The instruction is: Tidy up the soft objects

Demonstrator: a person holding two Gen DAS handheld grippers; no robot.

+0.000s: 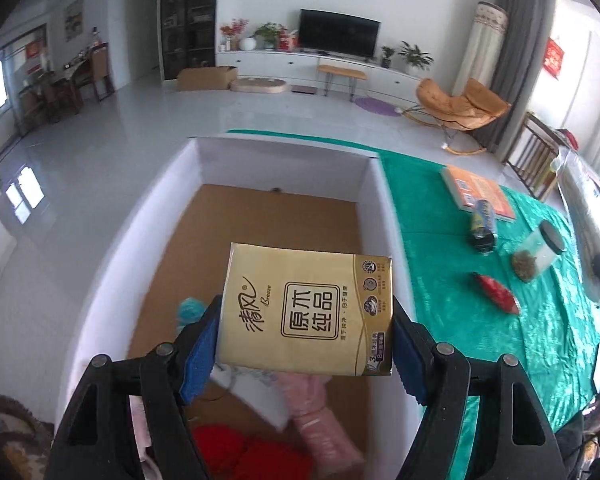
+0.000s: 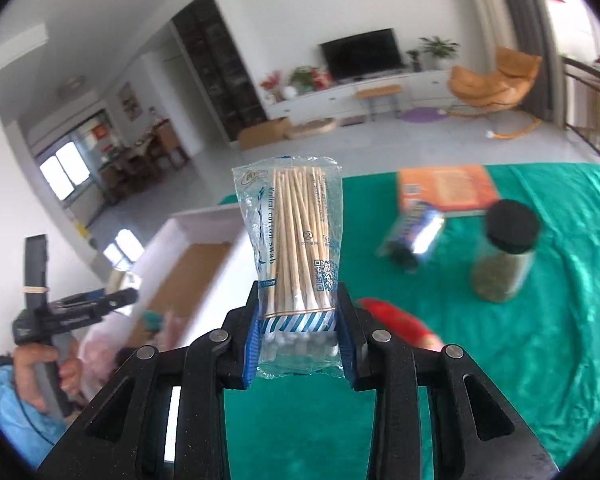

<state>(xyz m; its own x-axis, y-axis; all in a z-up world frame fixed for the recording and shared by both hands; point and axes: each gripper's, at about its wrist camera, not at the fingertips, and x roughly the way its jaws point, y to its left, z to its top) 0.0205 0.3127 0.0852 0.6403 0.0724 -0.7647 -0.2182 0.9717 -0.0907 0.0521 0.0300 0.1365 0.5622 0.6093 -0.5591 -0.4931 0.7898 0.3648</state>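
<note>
In the left wrist view my left gripper (image 1: 306,340) is shut on a gold pack of tissues (image 1: 306,308), held above a white-walled box with a cardboard floor (image 1: 236,216). Inside the box lie a red soft thing (image 1: 236,452), a pink wrapped roll (image 1: 324,420) and a teal ball (image 1: 190,307). In the right wrist view my right gripper (image 2: 300,336) is shut on a clear bag of cotton swabs (image 2: 294,248), raised over the green tablecloth (image 2: 500,360). The box (image 2: 196,248) is to its left. A hand (image 2: 40,368) there holds the left gripper's handle.
On the green cloth lie an orange book (image 1: 478,194), a dark can on its side (image 1: 484,226), a black-lidded jar of dried herbs (image 1: 540,254) and a red object (image 1: 496,292). Beyond the table stand an orange rocking chair (image 1: 460,110) and a TV cabinet (image 1: 340,64).
</note>
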